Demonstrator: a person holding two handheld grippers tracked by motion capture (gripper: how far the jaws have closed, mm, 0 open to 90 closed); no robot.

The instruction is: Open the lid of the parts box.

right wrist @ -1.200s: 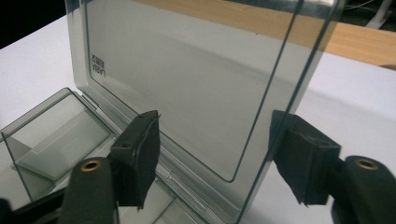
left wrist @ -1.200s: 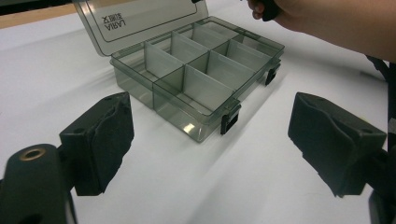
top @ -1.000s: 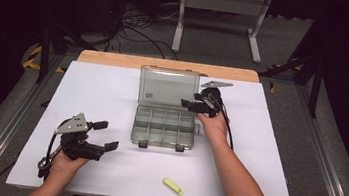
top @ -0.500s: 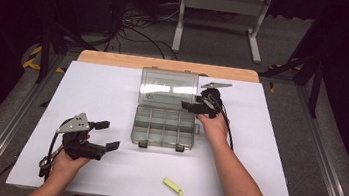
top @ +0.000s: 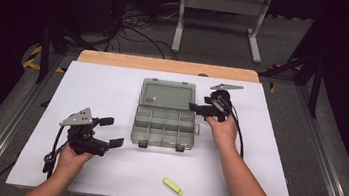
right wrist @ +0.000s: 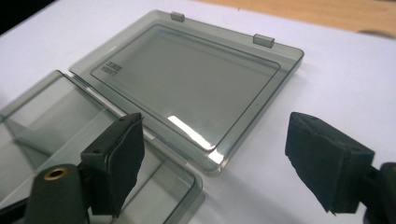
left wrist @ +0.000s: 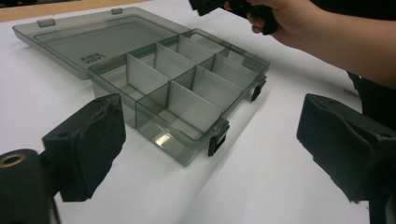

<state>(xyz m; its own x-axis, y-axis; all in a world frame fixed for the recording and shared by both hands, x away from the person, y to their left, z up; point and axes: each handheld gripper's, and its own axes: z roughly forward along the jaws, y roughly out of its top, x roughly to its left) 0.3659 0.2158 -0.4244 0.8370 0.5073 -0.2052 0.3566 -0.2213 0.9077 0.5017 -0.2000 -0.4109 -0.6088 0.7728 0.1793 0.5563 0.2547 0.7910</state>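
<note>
Right claw (top: pixel 196 108): being held at the organiser box's right hinge corner; jaws have just been opening, nothing being gripped.
Left claw (top: pixel 111 131): being held wide and empty, left of the box, apart from it.
Organiser box (top: pixel 164 126): lying mid-worktop (top: pixel 108 90), compartments empty.
Lid (top: pixel 169 94): already folded flat behind the box.
Yellow piece (top: pixel 172 186): lying near the box's front, seemingly not yet being loaded.

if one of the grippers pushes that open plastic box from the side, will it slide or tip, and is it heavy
The box probably slides rather than tips: it sits low and flat, with its lid folded open on the table. It looks light, since its compartments appear empty and the walls are thin clear plastic. The smooth plastic may be slippery for the jaws, and the hinged lid could swing if lifted.
</note>
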